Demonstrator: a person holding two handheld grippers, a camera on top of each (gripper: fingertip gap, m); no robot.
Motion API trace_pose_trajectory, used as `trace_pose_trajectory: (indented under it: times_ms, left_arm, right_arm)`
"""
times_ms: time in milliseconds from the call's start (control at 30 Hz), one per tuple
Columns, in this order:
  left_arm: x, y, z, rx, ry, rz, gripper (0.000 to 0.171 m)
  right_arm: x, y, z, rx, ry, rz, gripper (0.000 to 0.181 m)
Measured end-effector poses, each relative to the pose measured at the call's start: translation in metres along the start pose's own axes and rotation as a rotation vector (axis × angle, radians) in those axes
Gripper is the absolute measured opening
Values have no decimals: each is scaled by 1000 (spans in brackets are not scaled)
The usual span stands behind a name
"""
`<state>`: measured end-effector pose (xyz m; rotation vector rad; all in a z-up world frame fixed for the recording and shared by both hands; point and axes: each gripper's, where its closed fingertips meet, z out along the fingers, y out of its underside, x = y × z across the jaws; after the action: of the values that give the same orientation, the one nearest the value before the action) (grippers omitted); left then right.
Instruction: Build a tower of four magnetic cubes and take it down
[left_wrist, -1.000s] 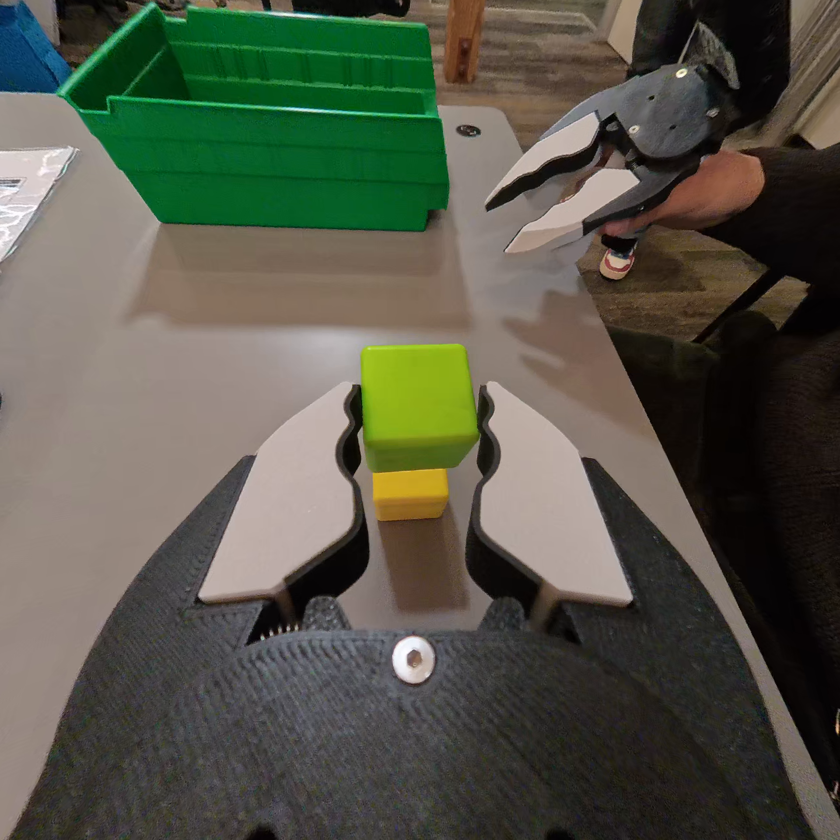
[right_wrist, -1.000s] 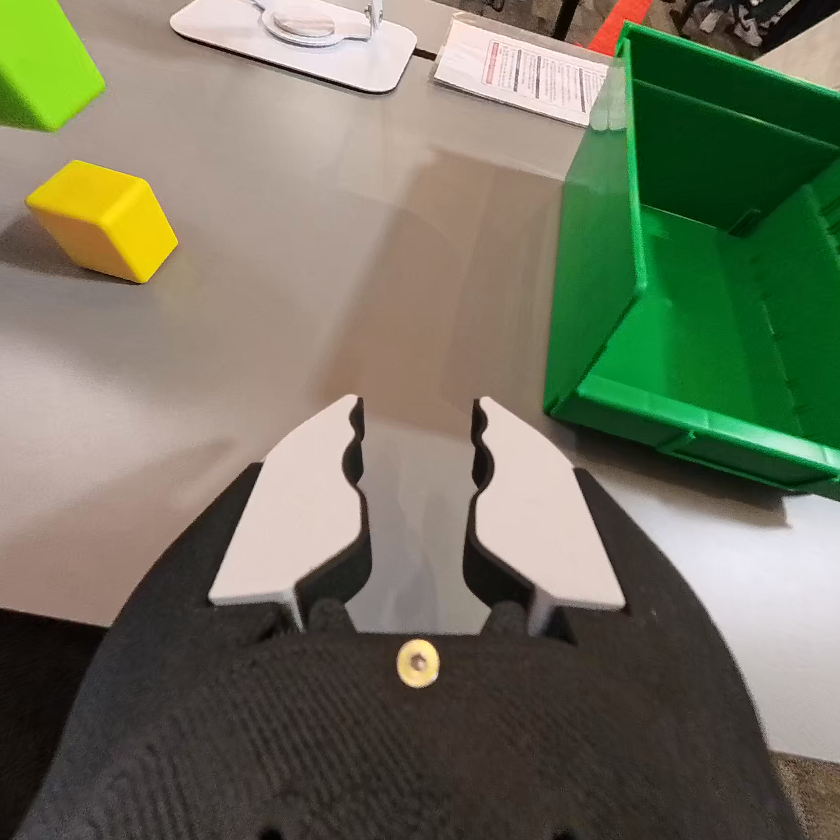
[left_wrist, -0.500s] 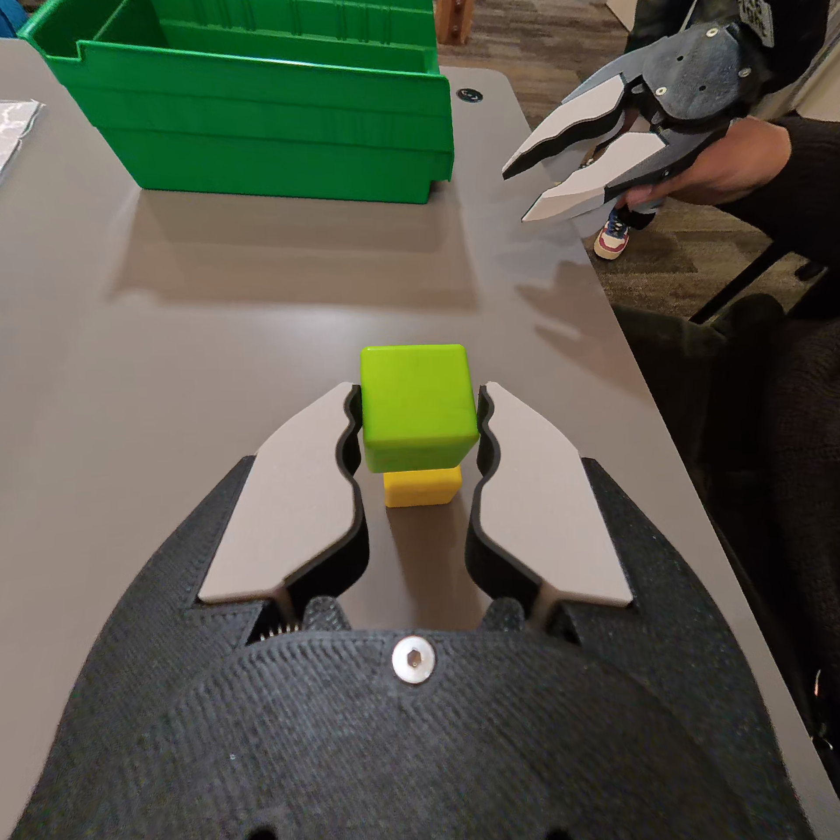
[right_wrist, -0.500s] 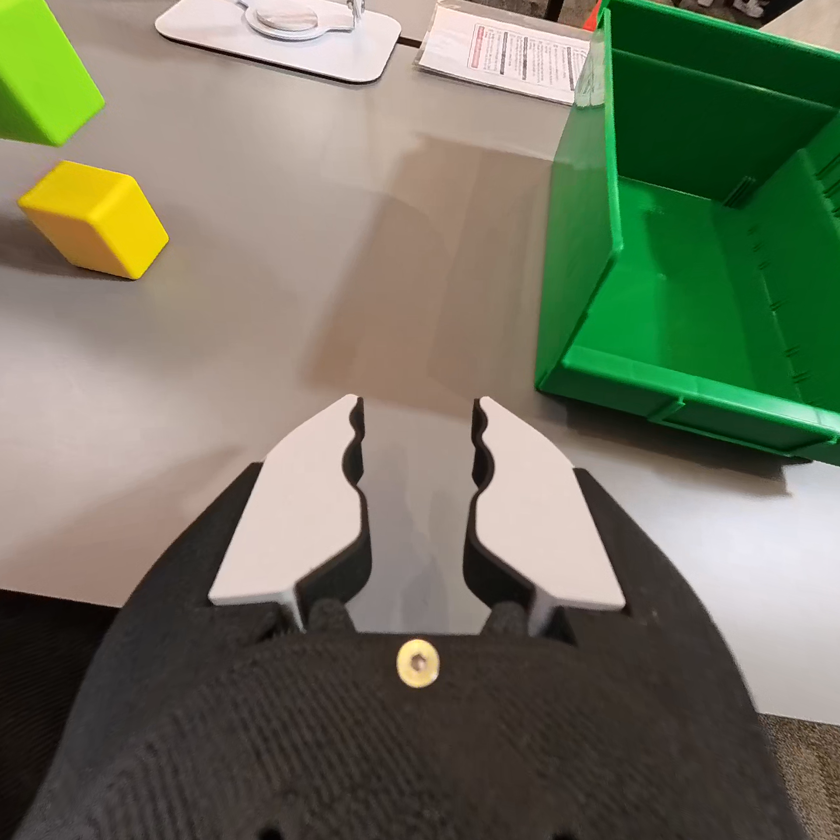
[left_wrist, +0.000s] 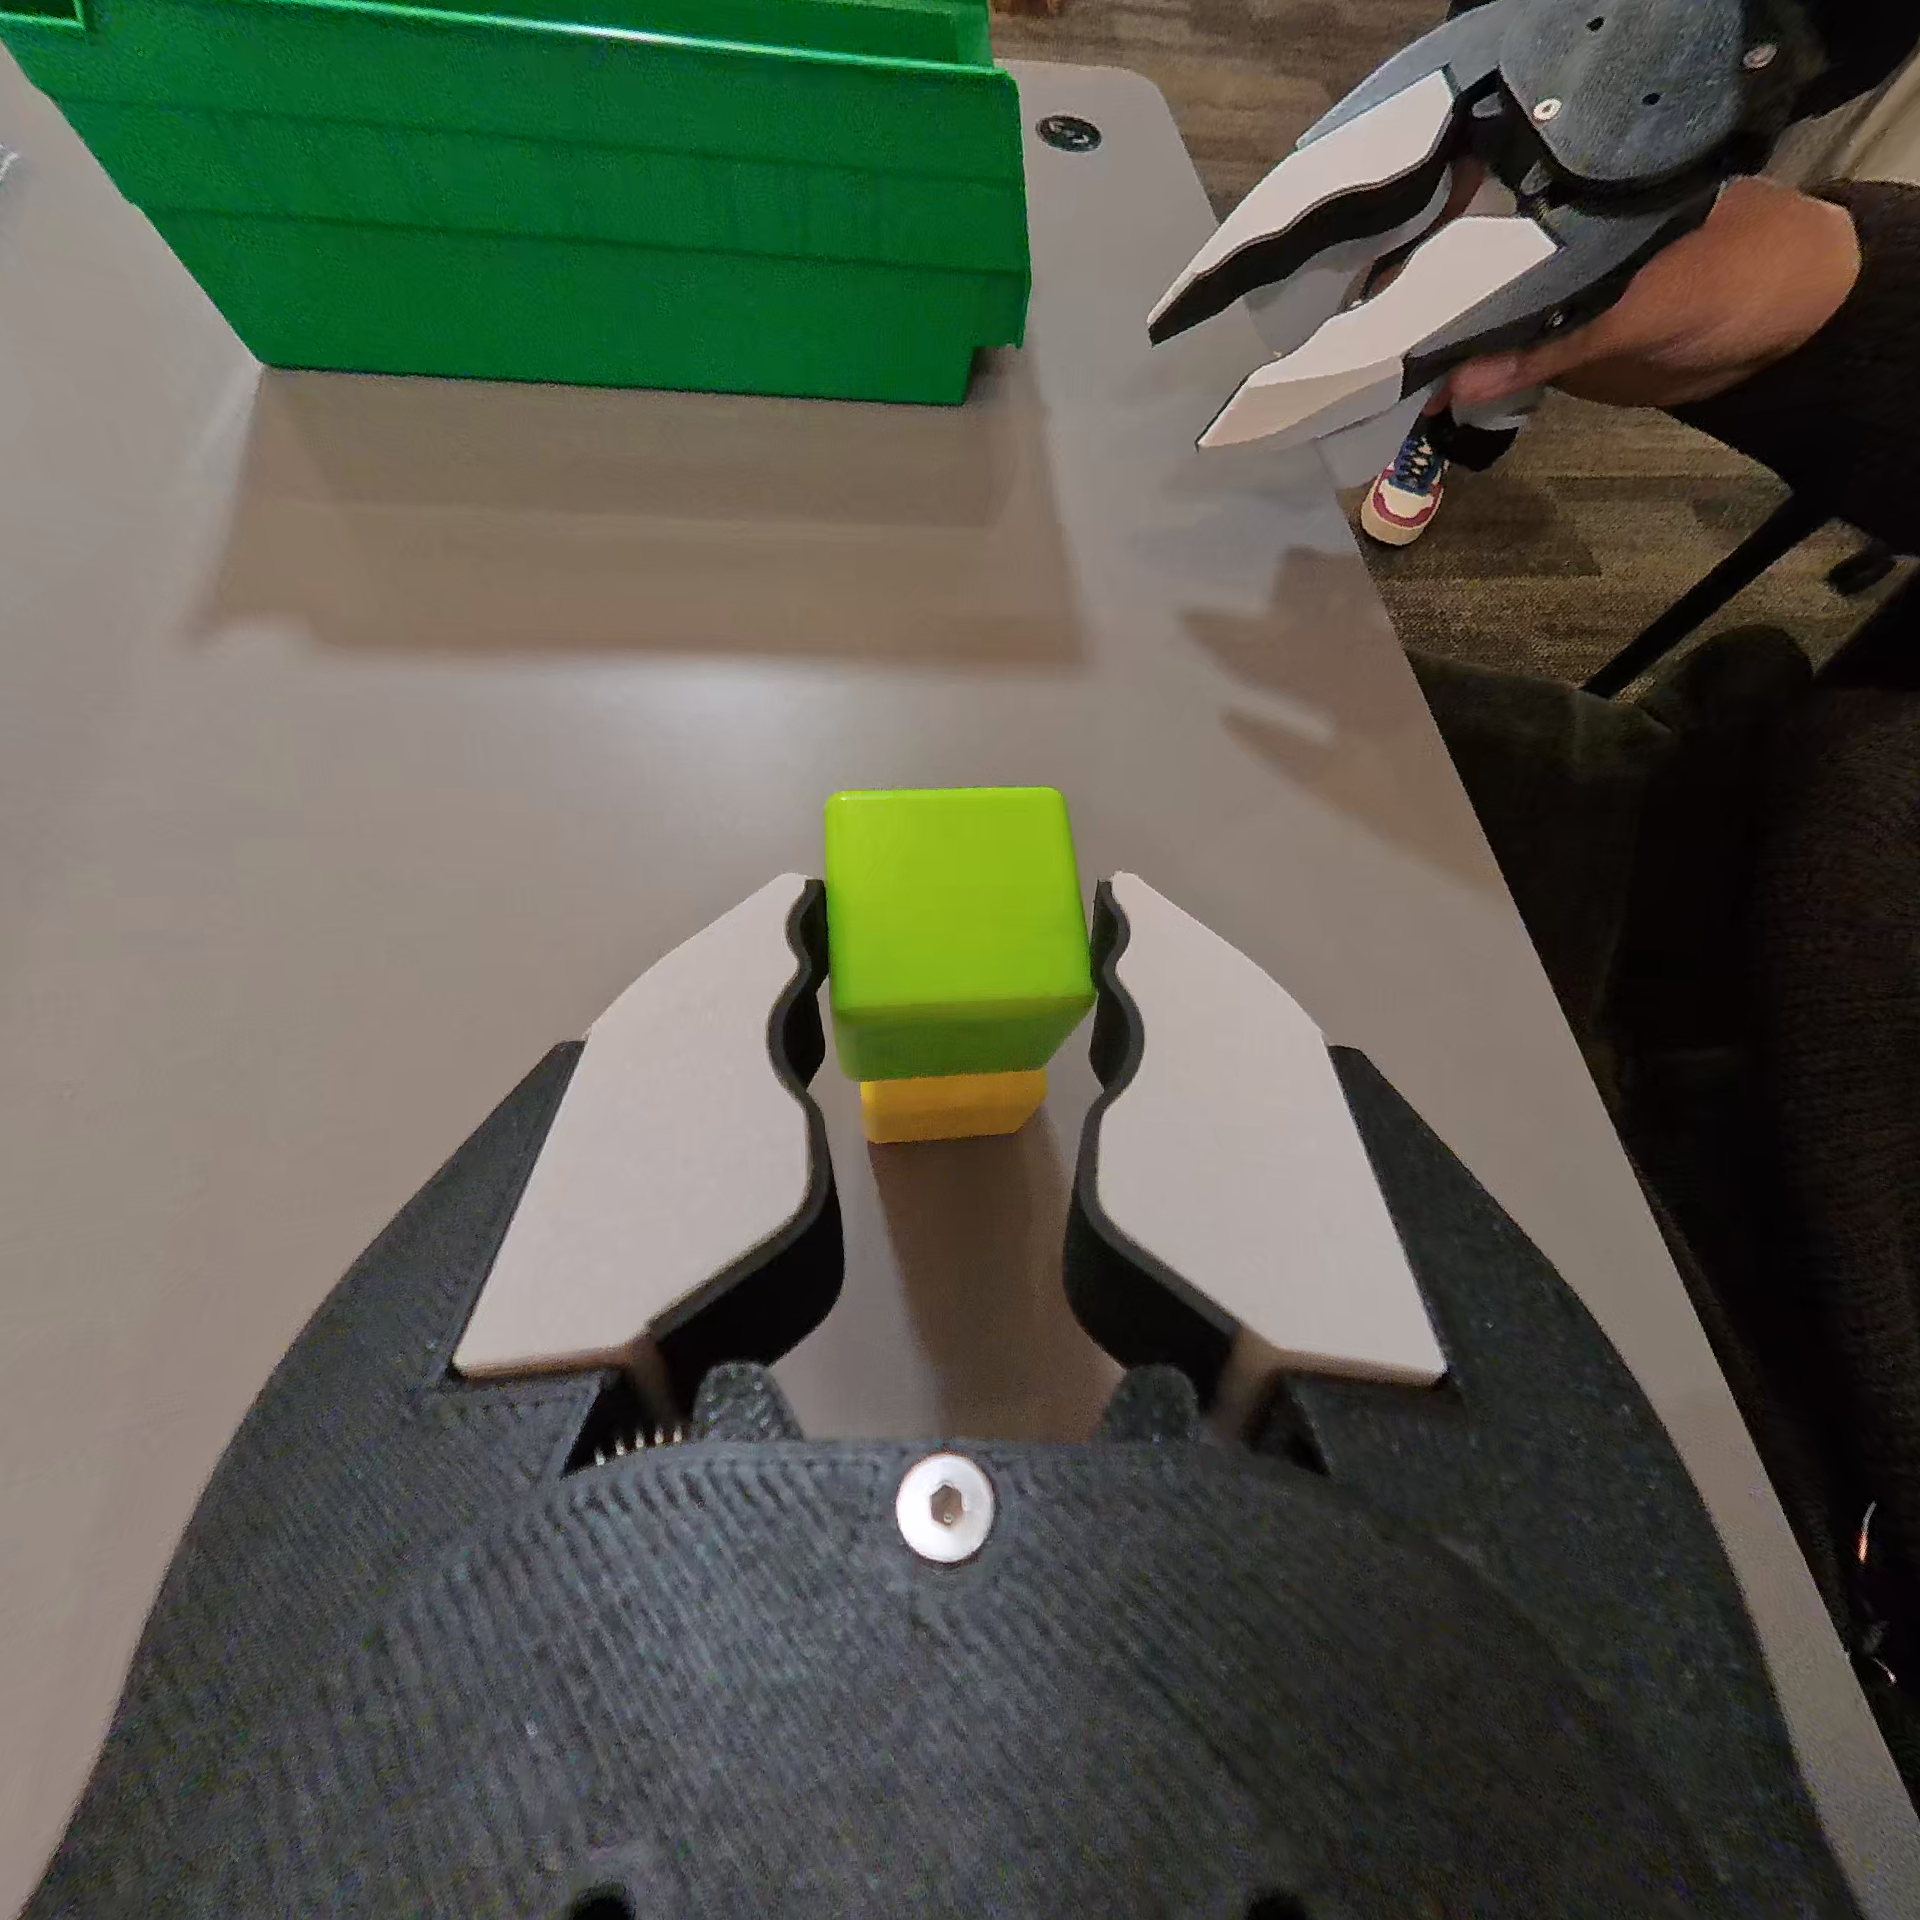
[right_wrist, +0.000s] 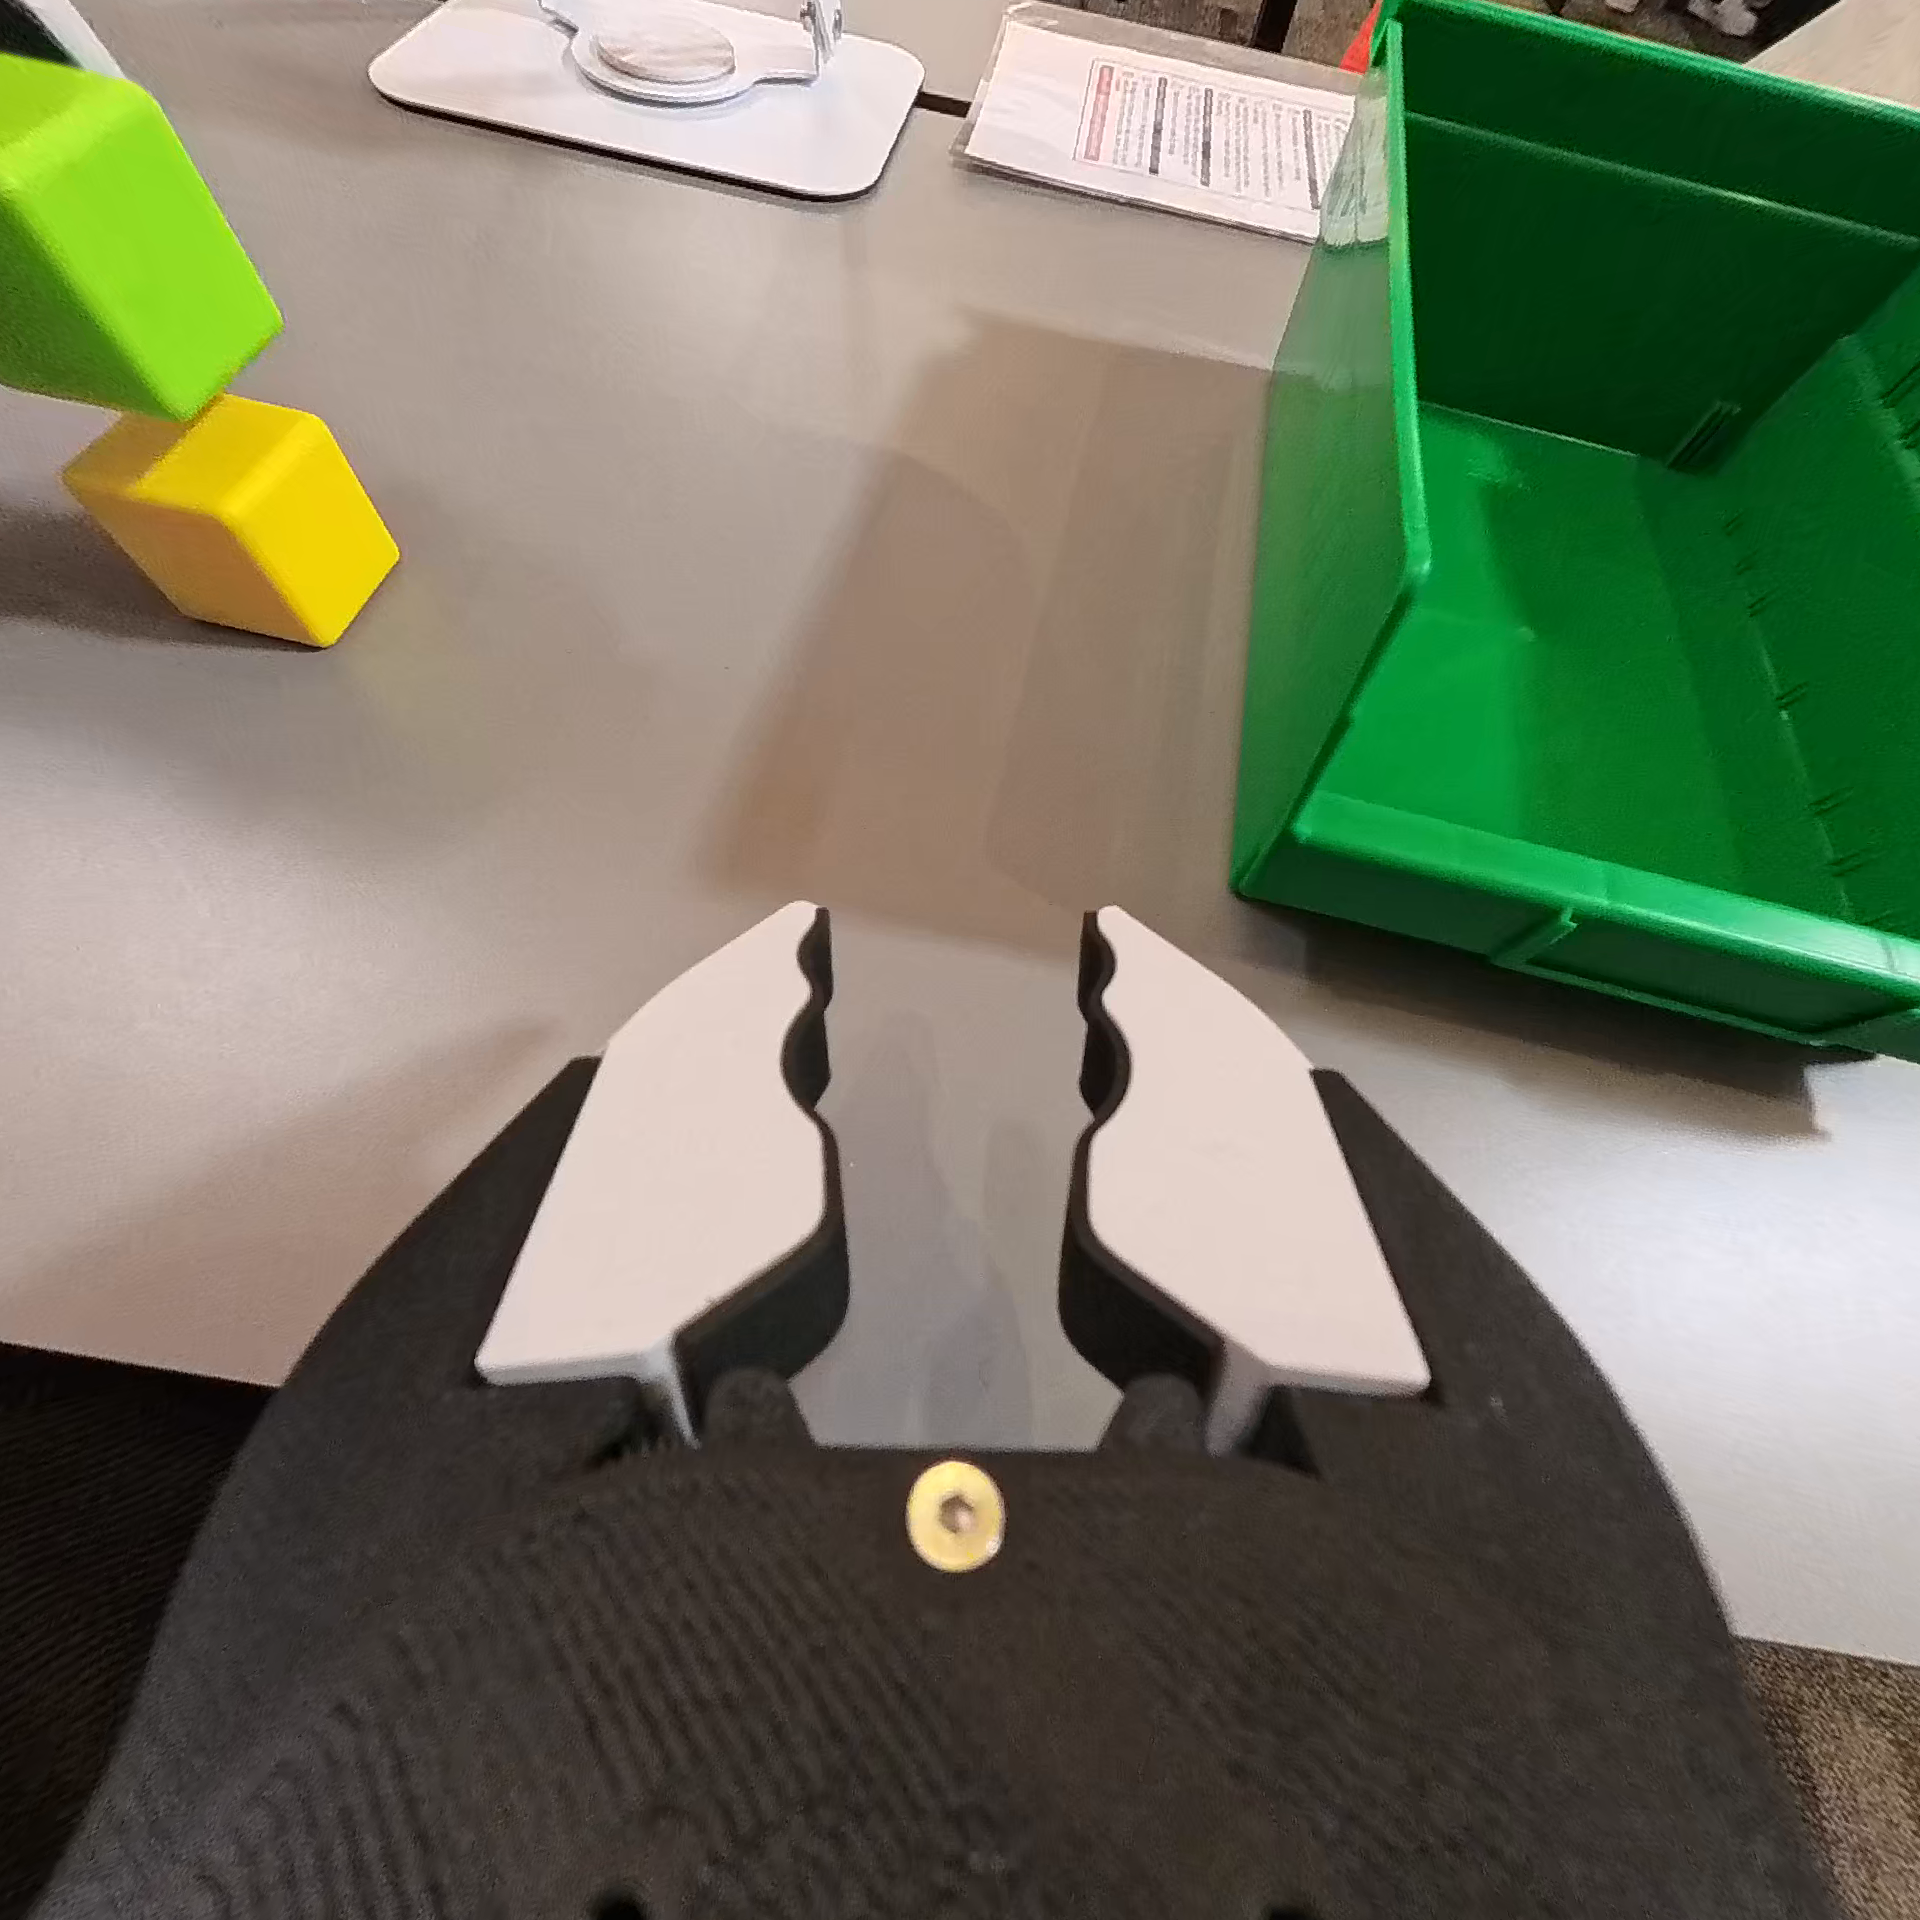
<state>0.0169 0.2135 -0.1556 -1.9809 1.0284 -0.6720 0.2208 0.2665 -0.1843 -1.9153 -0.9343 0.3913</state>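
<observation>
Between the left gripper (left_wrist: 958, 920) fingers sits a lime green cube (left_wrist: 954, 930), clamped on both sides and held over a yellow cube (left_wrist: 951, 1104) on the grey table (left_wrist: 416, 727). Left wrist view mostly hides the yellow cube under the green one; right wrist view shows it whole, and whether the two touch is unclear. Only the right view shows the green bin (right_wrist: 1621, 582) interior, a printed sheet (right_wrist: 1174, 130) and a white pad (right_wrist: 665, 104). Right gripper (right_wrist: 954, 920) is spread apart, holding nothing, above the table edge near the bin, gripped by a hand (left_wrist: 1662, 301). Green cube is cut off at right view's left edge.
</observation>
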Motion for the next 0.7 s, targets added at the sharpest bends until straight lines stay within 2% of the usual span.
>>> trace_pose_trajectory:
  times_ms: [700]
  left_arm:
    - [1,3,1,-3,2,1,52]
  right_arm:
    - [-1,0,1,-4,-5,0,46]
